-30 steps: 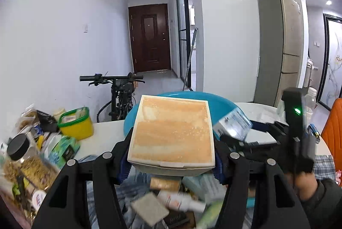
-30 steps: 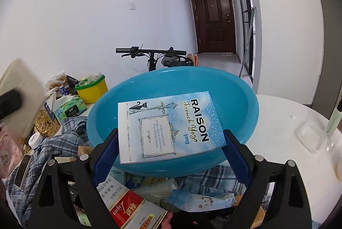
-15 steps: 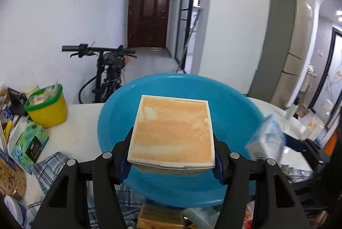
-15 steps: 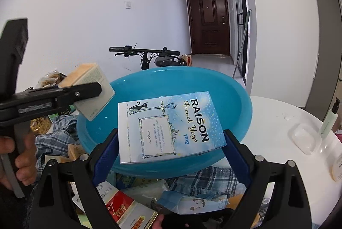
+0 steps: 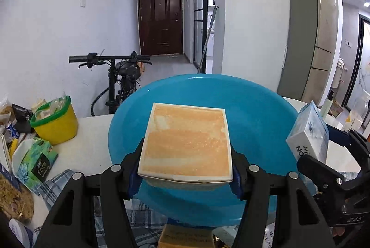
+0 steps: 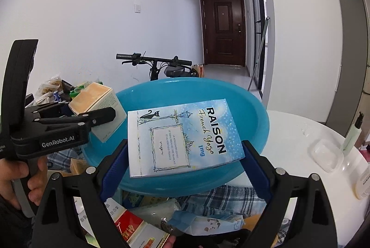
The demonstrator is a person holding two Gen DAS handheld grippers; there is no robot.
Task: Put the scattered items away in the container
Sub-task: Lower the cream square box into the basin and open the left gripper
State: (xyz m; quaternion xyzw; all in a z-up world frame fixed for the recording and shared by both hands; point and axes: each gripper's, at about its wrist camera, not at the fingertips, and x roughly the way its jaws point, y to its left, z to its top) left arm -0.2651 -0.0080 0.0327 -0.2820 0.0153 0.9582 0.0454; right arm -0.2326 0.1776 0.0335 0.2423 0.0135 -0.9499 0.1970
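Observation:
My left gripper (image 5: 186,172) is shut on an orange-topped white box (image 5: 187,144) and holds it over the near rim of the blue basin (image 5: 259,109). My right gripper (image 6: 185,162) is shut on a pale blue RAISON box (image 6: 182,137) and holds it over the same basin (image 6: 252,113). The left gripper (image 6: 69,125) and its box (image 6: 97,95) show at the left of the right wrist view. The RAISON box (image 5: 309,134) shows at the right of the left wrist view. Both boxes hang above the basin, which looks empty.
A yellow tub with a green rim (image 5: 55,118), a green tissue pack (image 5: 34,160) and snack bags lie at the left. Checked cloth (image 6: 233,194) and loose packets (image 6: 138,227) lie under the grippers. A clear lidded tub (image 6: 326,155) and bottles (image 6: 351,134) stand right. A bicycle (image 5: 120,76) stands behind.
Both grippers have moved forward with their boxes, and both boxes now hang over the blue basin. The left gripper has swung right and come close beside the right one.

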